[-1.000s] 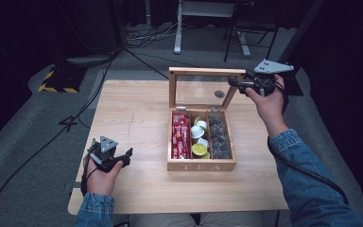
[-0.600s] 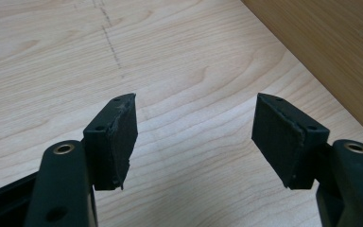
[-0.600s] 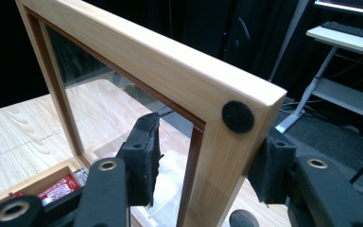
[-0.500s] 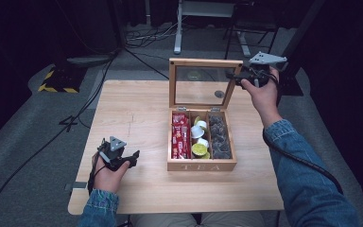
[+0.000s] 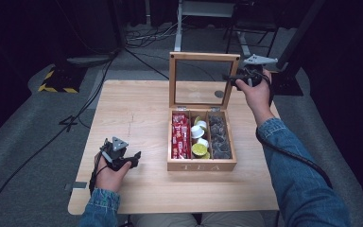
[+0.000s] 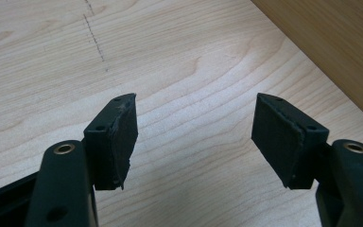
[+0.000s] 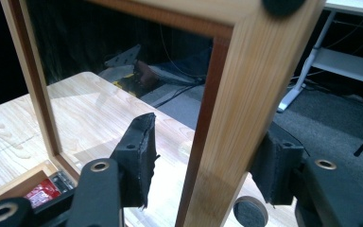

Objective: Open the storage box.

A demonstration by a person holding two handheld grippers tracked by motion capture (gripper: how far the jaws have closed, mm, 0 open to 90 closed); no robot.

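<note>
Nearest the person, the left gripper [image 5: 131, 158] is held low over the bare table [image 5: 137, 118] at its front left, its jaws spread wide with nothing between them, as is plain in the left gripper view. Just right of it and well apart stands the tea box [image 5: 201, 143], open, with red packets [image 5: 180, 137], pale and green pods [image 5: 199, 140] and dark pods [image 5: 219, 136] seen in its three compartments. Farther back, the glass-paned lid [image 5: 203, 80] is stood upright on its rear hinges, its side rails running vertically. The right gripper [image 5: 230, 78] is set astride the lid's right rail, jaws either side but apparently not yet pressed fully onto it. The lid is judged to be the right hand's work, being far nearer it.
</note>
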